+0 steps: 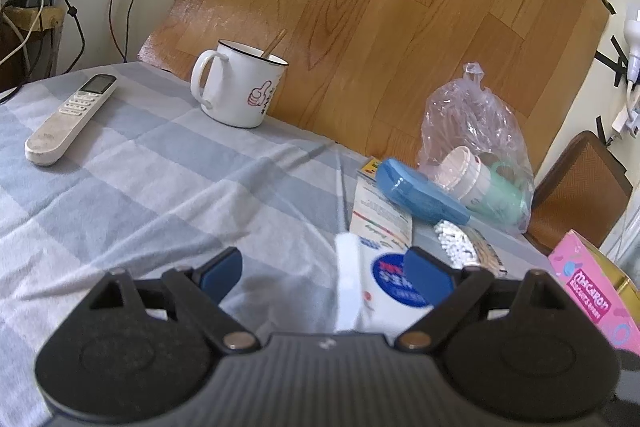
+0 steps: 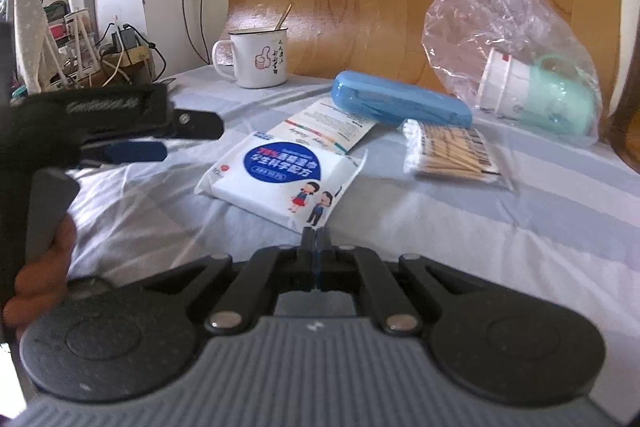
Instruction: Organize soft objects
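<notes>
A: Two grippers in play. Right gripper (image 2: 316, 241) has its fingers fully together, pinching the near corner flap of the white wipes pack (image 2: 276, 183). Left gripper (image 1: 326, 269) hangs wide open, holding nothing.

B: Where's the pack?

A: Flat on the checked cloth of the table (image 1: 132, 183), partly over a leaflet (image 2: 332, 129), just beside the cotton swabs (image 2: 448, 151) and the blue case (image 2: 400, 99).

B: Corner pinch on a soft pack, risky?

A: I'd say so. It will likely sag and swing. Lift slowly, keep it low, bring the left in under the far edge for support.

B: Any readable print?

A: Pack: blue oval with Chinese text and two cartoon kids, not legible to me. Pink box (image 1: 588, 299) reads "Macaron". Mug (image 2: 256, 57) has a thumbs-up drawing.
</notes>
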`<action>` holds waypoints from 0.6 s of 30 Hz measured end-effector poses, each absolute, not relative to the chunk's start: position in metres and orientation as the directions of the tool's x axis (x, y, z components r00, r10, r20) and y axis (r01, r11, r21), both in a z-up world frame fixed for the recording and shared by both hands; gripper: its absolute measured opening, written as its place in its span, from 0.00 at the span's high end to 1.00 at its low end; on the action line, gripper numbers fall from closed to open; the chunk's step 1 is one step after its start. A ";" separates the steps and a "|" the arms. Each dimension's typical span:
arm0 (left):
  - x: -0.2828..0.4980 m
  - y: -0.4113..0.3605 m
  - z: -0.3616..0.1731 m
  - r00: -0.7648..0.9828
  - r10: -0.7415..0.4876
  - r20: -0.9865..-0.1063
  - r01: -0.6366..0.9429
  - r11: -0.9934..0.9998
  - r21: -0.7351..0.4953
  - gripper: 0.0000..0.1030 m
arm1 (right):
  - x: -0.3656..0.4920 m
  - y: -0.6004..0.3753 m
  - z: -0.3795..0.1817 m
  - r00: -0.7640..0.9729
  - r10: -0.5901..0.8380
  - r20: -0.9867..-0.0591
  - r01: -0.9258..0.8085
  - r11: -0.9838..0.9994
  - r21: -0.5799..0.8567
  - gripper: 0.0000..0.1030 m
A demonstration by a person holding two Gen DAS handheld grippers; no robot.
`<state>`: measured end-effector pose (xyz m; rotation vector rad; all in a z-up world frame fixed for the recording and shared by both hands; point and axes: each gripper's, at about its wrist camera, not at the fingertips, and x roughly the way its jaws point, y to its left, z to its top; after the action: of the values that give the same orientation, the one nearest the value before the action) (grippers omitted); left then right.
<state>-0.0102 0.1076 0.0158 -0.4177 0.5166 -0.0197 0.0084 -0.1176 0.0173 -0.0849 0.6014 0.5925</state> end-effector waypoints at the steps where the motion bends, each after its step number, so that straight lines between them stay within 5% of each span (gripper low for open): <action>1: -0.010 0.108 0.016 0.871 -0.123 -0.476 -0.085 0.916 -0.392 0.11 | 0.002 -0.122 0.018 0.670 0.498 -0.550 -0.546 0.833 0.088 0.97; 15: 0.001 0.092 0.015 0.819 -0.177 -0.545 -0.017 0.943 -0.332 0.11 | -0.085 -0.209 0.019 0.727 0.417 -0.545 -0.435 0.894 0.105 0.92; 18: 0.002 0.080 0.018 0.807 -0.214 -0.551 0.032 0.947 -0.320 0.12 | -0.076 -0.209 0.027 0.756 0.412 -0.509 -0.422 0.901 0.102 0.59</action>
<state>0.0023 0.0802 0.0177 -0.3054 0.6209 -0.1333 -0.0761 -0.2091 0.0268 -0.0196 0.5508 0.4545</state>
